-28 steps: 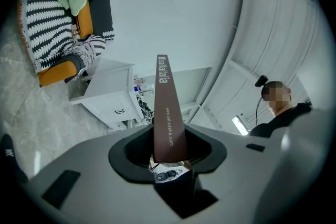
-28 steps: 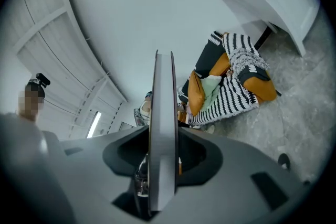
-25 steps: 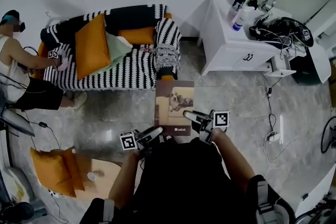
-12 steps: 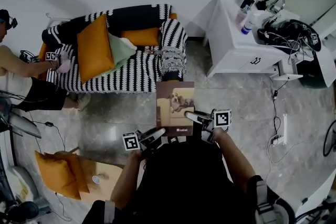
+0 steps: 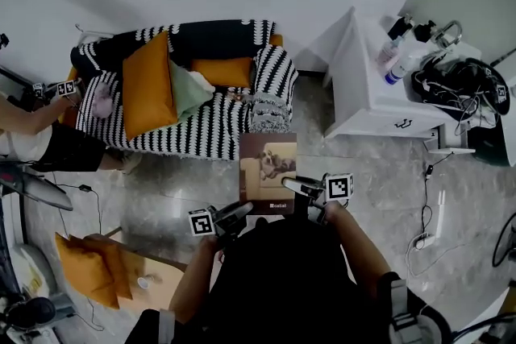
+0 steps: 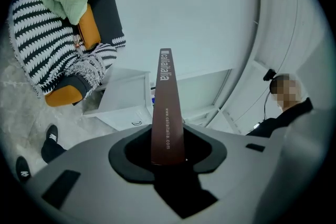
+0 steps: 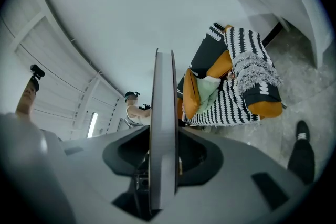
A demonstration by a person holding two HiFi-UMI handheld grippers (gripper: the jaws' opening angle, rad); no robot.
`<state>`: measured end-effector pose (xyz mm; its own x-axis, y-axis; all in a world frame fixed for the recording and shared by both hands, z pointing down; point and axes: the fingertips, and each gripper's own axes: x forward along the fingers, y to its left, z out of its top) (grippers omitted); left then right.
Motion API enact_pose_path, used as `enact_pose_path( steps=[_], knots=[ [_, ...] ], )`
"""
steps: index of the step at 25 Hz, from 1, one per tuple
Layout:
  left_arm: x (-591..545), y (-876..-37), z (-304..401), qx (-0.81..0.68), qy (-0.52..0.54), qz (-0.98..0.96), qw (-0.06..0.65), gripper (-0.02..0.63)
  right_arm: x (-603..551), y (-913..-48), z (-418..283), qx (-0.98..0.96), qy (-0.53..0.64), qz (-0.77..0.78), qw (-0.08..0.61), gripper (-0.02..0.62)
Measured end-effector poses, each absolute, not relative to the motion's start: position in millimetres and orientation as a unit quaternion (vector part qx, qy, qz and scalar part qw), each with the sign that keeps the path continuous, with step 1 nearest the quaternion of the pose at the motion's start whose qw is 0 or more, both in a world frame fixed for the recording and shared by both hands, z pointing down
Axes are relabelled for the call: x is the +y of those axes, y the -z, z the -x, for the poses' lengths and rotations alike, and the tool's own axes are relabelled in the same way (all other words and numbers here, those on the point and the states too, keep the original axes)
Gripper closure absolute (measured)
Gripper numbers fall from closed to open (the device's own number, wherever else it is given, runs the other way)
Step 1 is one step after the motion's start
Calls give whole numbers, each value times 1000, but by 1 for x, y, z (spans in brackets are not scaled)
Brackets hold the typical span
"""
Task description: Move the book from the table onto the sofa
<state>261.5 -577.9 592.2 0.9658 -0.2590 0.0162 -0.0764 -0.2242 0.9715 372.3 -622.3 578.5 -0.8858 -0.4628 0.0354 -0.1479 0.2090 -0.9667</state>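
Observation:
A brown book [image 5: 268,172] with a dog picture on its cover is held level in the air over the floor, just short of the sofa [image 5: 201,113]. My left gripper [image 5: 240,210] is shut on its near left corner, where the brown spine [image 6: 166,107] runs up between the jaws. My right gripper [image 5: 295,184] is shut on its right edge, and the pale page edge [image 7: 161,139] stands between those jaws. The sofa wears a black-and-white striped cover and carries orange cushions [image 5: 149,84] and a pale green one [image 5: 188,86].
A white cabinet [image 5: 379,93] with bottles and cables stands right of the sofa. A person [image 5: 36,133] sits at the sofa's left end. A small table [image 5: 149,282] with an orange cushion [image 5: 85,274] is at lower left. A cable and power strip [image 5: 439,205] lie on the floor at right.
Both grippers and the book have moved toward the sofa, which now lies closer in the head view. The grip on the book is the same.

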Motion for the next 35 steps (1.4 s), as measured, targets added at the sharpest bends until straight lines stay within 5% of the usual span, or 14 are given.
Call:
enact_pose_path(
  steps=[12,35],
  knots=[
    [-655,-593,-323,-143,60,-776,611,456,-702,-597,-433,753,626,168,116,437],
    [-796,-645,-306,-51,-37,-763,644,454,-824,-637,-418,698,644,298,98,434]
  ],
)
